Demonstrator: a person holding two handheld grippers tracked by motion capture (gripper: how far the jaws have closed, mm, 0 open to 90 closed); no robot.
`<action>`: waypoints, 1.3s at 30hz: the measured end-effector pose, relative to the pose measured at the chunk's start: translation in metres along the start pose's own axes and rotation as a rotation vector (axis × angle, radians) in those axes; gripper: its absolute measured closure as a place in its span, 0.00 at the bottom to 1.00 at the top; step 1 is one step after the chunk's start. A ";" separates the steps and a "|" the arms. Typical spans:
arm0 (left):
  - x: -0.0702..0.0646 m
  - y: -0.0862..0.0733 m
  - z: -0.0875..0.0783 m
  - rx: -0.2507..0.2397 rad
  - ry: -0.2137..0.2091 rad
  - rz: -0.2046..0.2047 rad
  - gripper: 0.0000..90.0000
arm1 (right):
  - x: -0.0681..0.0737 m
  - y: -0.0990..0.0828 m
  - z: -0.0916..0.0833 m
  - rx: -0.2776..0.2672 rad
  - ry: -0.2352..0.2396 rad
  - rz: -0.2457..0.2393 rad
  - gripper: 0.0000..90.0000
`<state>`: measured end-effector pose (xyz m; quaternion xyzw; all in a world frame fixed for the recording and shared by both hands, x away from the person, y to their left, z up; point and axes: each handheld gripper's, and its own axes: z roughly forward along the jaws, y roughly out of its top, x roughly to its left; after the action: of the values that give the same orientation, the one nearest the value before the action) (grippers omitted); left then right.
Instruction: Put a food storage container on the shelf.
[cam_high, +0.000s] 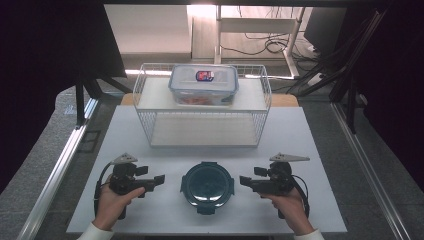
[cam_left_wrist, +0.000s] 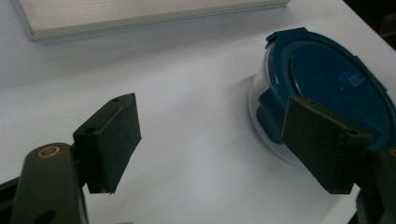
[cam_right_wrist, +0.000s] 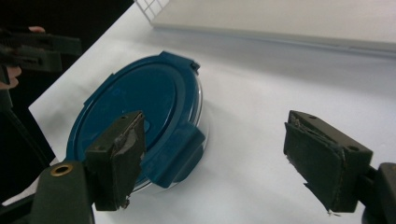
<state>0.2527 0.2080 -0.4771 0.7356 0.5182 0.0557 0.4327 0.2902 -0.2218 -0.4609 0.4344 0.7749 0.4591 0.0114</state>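
A round clear container with a dark blue clip-on lid (cam_high: 207, 186) sits at the front middle of the white table (cam_high: 310, 145). My left gripper (cam_high: 159, 179) is level at its left and points at it with open jaws that hold nothing. In the left gripper view the open left gripper (cam_left_wrist: 210, 105) has bare table between its pads, and the container (cam_left_wrist: 327, 79) lies behind the right pad. My right gripper (cam_high: 245, 181) mirrors it from the right, open and empty. In the right gripper view the right gripper (cam_right_wrist: 215, 119) stands wide, with the container (cam_right_wrist: 140, 98) behind its left pad.
A white wire basket (cam_high: 260, 125) with two white shelves stands behind the round container. On its upper shelf rests a rectangular clear box with a blue-edged lid (cam_high: 203, 82). The other hand's gripper (cam_right_wrist: 37, 46) appears at the top left of the right gripper view.
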 end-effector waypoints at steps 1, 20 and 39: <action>-0.001 0.001 0.001 0.003 -0.002 -0.007 0.20 | 0.001 -0.001 0.002 0.005 0.003 0.000 0.22; -0.014 0.006 0.046 0.103 -0.163 -0.150 0.13 | 0.010 -0.004 0.041 0.080 0.085 0.125 0.15; -0.027 -0.001 0.075 0.171 -0.336 -0.227 0.17 | 0.010 -0.017 0.059 0.135 0.158 0.205 0.14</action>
<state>0.2793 0.1431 -0.5145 0.7056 0.5212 -0.1609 0.4523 0.2975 -0.1770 -0.5040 0.4734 0.7542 0.4374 -0.1257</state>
